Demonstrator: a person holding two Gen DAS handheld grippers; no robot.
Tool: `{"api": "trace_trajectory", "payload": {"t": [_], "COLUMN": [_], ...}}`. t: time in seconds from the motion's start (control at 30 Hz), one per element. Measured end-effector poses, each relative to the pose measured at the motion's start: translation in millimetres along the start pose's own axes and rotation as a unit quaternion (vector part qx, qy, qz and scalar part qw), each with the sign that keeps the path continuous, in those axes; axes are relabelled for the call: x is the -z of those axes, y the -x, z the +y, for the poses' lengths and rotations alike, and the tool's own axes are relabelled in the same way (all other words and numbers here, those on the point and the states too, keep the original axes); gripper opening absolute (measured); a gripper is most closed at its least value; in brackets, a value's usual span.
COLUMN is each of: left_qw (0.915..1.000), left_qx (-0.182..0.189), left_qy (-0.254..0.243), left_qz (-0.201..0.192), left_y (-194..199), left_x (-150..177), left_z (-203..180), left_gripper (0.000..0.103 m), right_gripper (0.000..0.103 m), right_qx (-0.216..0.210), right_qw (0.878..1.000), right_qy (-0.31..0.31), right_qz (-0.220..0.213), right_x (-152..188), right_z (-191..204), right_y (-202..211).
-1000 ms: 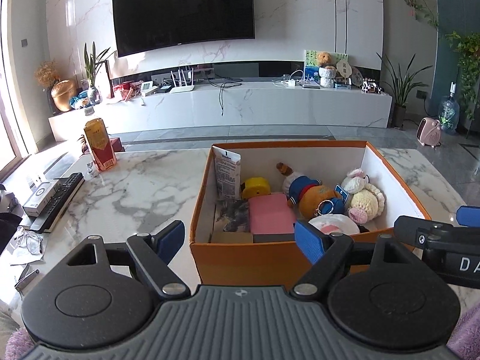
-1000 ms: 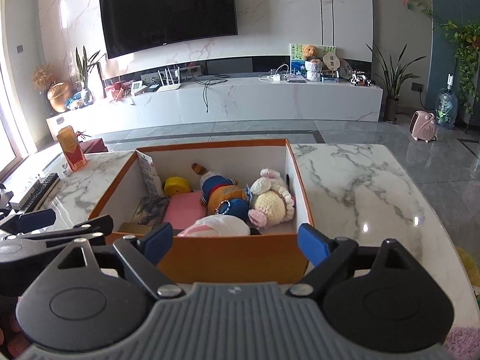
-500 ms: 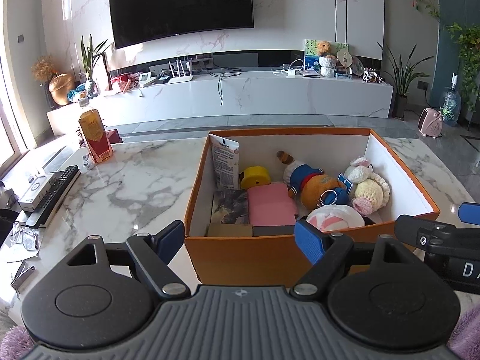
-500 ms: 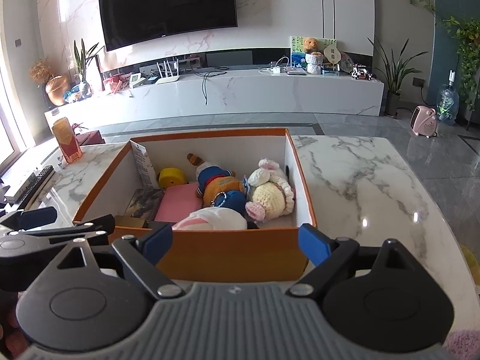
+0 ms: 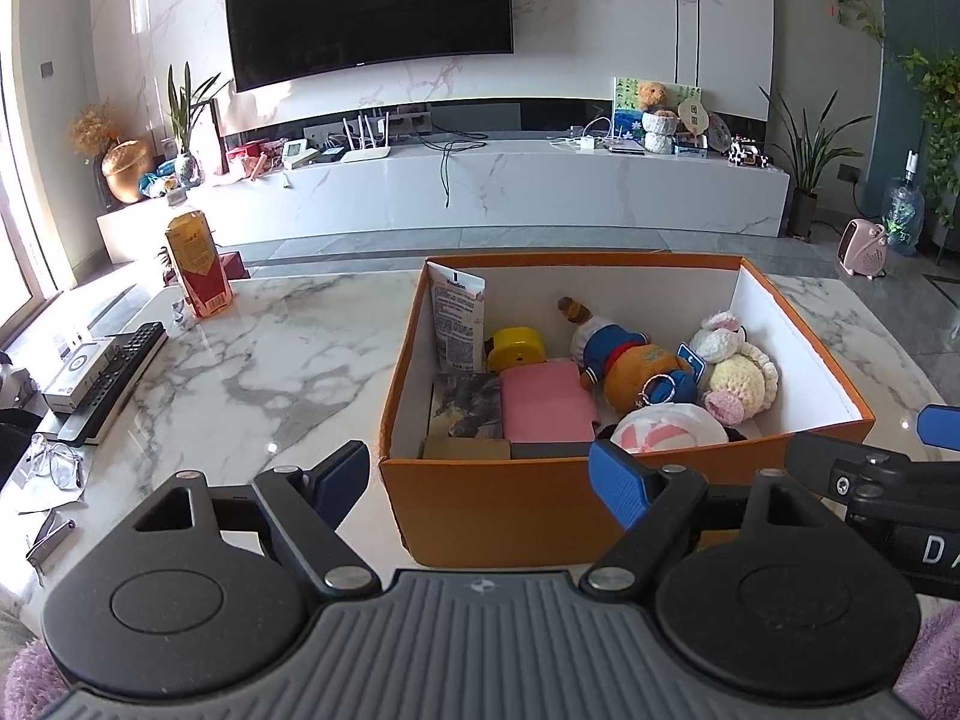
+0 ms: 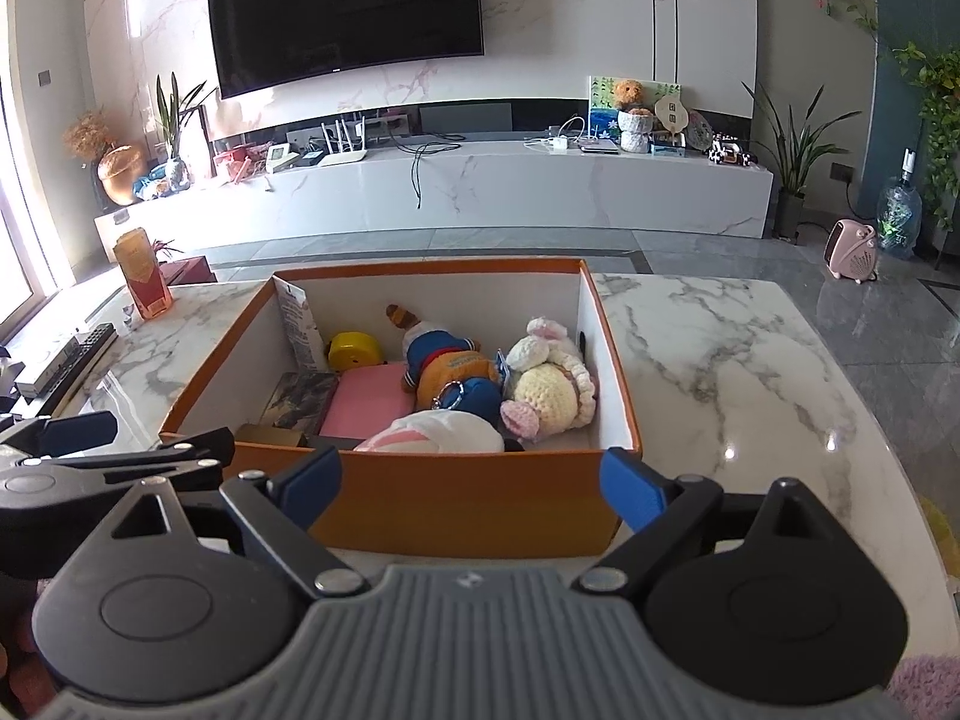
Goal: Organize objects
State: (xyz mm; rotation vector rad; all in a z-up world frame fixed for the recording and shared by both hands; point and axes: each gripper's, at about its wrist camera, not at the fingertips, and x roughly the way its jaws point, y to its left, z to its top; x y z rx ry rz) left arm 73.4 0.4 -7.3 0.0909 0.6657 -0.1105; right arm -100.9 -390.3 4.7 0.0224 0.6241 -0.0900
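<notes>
- Seeing the orange cardboard box with white inner walls (image 5: 504,504) on the white marble-pattern table (image 5: 252,360); using the box as my landmark.
- Left gripper (image 5: 480,480) sits at the box's near wall, blue-padded jaws spread wide, nothing between them but the box's near-left corner region.
- Right gripper (image 6: 471,483) is also at the near wall, jaws wide apart, empty; near wall spans the gap.
- Inside the box, far-left corner: white lotion tube (image 5: 457,324) standing upright against the wall, yellow round plastic piece (image 5: 516,347) just beside it.
- Box centre: flat pink rectangular case (image 5: 543,408), with a dark printed booklet (image 5: 467,405) touching its left edge.
- Right of the case: plush doll in blue and orange clothes (image 5: 636,366) lying down, cream and pink crocheted plush (image 5: 741,381) against it on the right-wall side.
- Near wall, inside: white and pink rounded plush (image 5: 666,429), partly hidden by the wall.
- Left of the box, well apart: orange drink bottle (image 5: 198,267) upright on the table, black remote control (image 5: 117,381) at the table's left edge.
</notes>
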Motion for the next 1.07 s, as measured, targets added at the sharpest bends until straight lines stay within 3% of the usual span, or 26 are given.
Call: {"api": "trace_trajectory", "payload": {"t": [1.07], "left_qw": [1.0], "left_qx": [0.008], "left_qy": [0.0], "left_qz": [-0.002], "left_y": [13.6], "left_x": [4.2], "left_z": [4.1], "left_gripper": [0.095], "right_gripper": [0.094], "right_qx": [0.001], "right_qw": [1.0], "right_qy": [0.014], "right_qz": [-0.003], "right_x": [3.4], "right_z": [11.0], "right_y": [12.3]}}
